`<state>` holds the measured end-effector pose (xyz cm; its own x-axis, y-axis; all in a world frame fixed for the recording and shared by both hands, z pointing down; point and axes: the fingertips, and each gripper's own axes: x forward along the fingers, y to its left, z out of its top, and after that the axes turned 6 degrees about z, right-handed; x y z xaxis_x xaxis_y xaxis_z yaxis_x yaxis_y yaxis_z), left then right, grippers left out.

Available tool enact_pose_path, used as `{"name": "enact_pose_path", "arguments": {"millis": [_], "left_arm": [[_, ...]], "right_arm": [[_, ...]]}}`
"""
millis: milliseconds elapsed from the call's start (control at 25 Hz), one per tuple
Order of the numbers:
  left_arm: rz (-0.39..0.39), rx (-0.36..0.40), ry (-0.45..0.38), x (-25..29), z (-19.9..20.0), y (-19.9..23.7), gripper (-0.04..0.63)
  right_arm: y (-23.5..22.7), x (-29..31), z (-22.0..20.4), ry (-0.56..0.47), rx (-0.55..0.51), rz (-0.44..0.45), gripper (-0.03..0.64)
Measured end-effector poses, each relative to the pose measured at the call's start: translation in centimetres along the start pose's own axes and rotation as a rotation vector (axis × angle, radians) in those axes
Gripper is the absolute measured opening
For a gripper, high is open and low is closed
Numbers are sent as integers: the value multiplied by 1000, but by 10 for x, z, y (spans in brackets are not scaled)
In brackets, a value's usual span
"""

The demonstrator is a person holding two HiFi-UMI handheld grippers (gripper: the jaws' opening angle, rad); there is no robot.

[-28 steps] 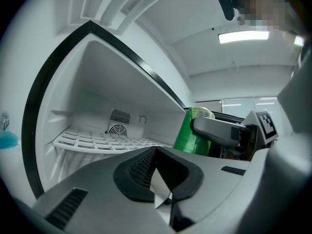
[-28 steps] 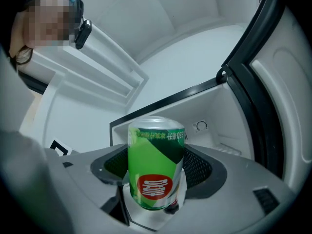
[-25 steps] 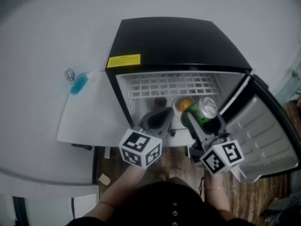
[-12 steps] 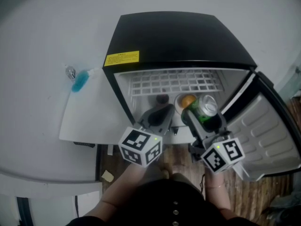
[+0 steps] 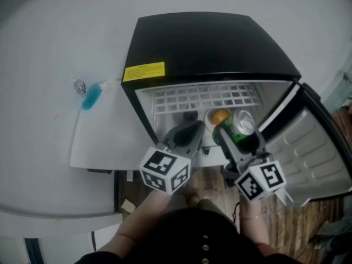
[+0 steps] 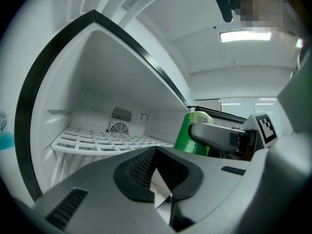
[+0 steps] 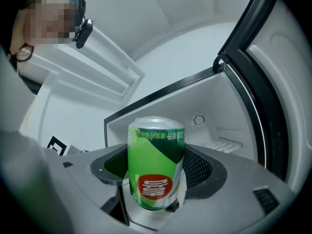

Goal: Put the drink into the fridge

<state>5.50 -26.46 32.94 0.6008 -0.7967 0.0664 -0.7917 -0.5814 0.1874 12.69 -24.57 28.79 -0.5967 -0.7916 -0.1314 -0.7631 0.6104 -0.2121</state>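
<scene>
A small black fridge [image 5: 198, 43] stands open, its door [image 5: 308, 153] swung to the right. My right gripper [image 5: 237, 136] is shut on a green drink can [image 5: 240, 130] [image 7: 156, 167] just in front of the fridge opening, right of centre. My left gripper [image 5: 187, 135] is shut with nothing in it, at the opening's left. In the left gripper view the can [image 6: 192, 135] shows to the right, held by the other gripper. A white wire shelf [image 5: 201, 99] [image 6: 102, 141] spans the inside.
An orange round thing [image 5: 219, 117] and a dark thing [image 5: 190, 116] lie low inside the fridge. A white board [image 5: 107, 133] lies left of the fridge, with a blue item [image 5: 92, 96] at its far corner. Wooden floor [image 5: 286, 230] shows below the door.
The view has shifted slightly; both grippers and the can stay at about the same place before the fridge opening.
</scene>
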Motion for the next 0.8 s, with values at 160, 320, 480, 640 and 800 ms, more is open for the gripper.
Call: {"name": "enact_pose_path", "arguments": {"millis": [160, 320, 480, 640, 800], "left_arm": [[-8, -4, 13, 0, -3, 2, 6], [-17, -11, 16, -1, -3, 3, 6], [-23, -10, 10, -1, -1, 3, 6], [-26, -7, 10, 0, 1, 5, 6], [-39, -11, 22, 2, -2, 7, 6]], "right_arm": [[-2, 0, -2, 3, 6, -20, 328], [0, 1, -4, 7, 8, -26, 328], [3, 5, -4, 16, 2, -18, 330], [5, 10, -3, 18, -5, -14, 328], [4, 14, -3, 26, -16, -11, 328]]}}
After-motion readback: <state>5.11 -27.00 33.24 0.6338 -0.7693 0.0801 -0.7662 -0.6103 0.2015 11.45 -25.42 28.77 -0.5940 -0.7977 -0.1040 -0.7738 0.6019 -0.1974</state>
